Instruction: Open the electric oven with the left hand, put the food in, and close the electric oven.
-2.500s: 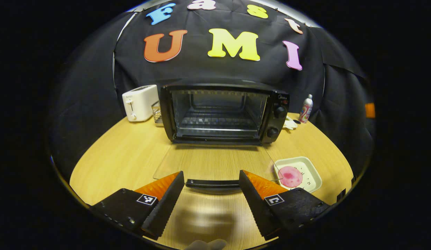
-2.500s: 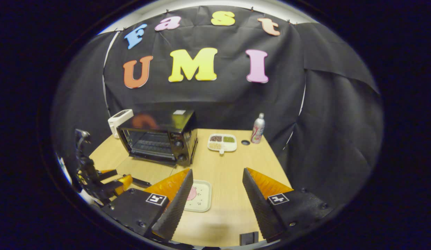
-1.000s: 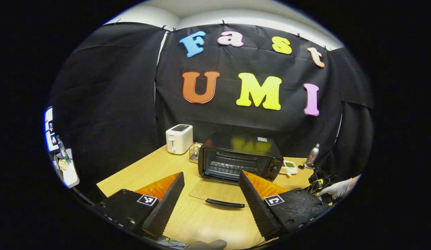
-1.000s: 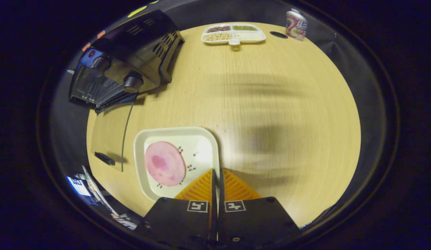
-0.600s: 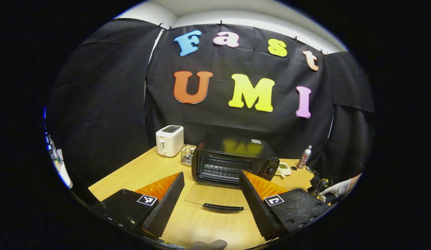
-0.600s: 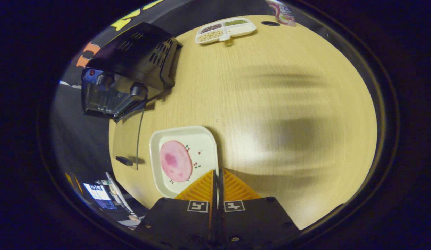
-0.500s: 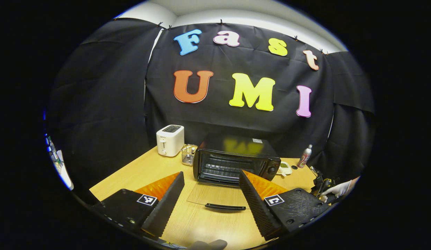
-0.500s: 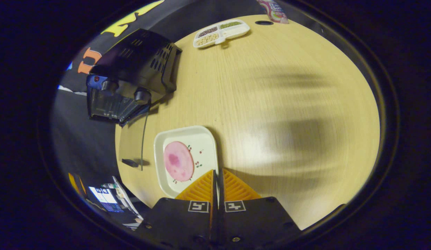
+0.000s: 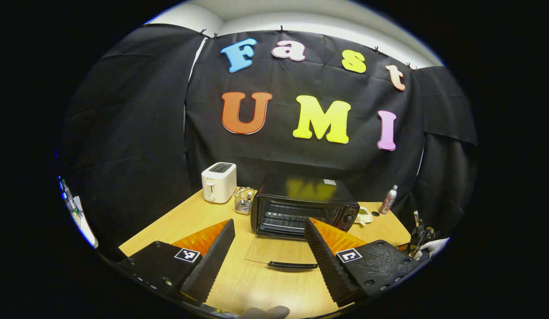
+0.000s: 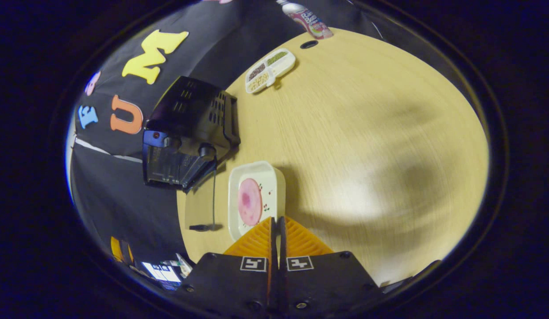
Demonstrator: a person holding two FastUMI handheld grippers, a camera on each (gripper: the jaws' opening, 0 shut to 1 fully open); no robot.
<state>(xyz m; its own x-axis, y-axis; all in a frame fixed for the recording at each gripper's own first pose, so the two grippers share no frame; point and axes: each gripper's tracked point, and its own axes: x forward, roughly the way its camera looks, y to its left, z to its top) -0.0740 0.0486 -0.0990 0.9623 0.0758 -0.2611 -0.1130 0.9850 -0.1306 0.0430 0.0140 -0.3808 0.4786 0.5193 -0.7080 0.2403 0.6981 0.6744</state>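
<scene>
Oven [image 9: 303, 208] door [image 9: 274, 250] down flat on counter [image 10: 367, 133]. Right tool [image 10: 276, 230] pinched on near rim of plate [image 10: 257, 199], ham slice [image 10: 249, 201] aboard, oven at 10 o'clock. Left tool [image 9: 270, 248] wide, empty. Keep plate level; steer clear of door handle.

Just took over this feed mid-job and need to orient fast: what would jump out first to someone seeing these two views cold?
The black electric oven at the back of the wooden table, its glass door folded flat toward the camera in the left gripper view. Next, the white plate with a pink slice of food, lifted off the table by the right gripper, which is clamped on its rim. The left gripper hangs open, short of the oven.
</scene>
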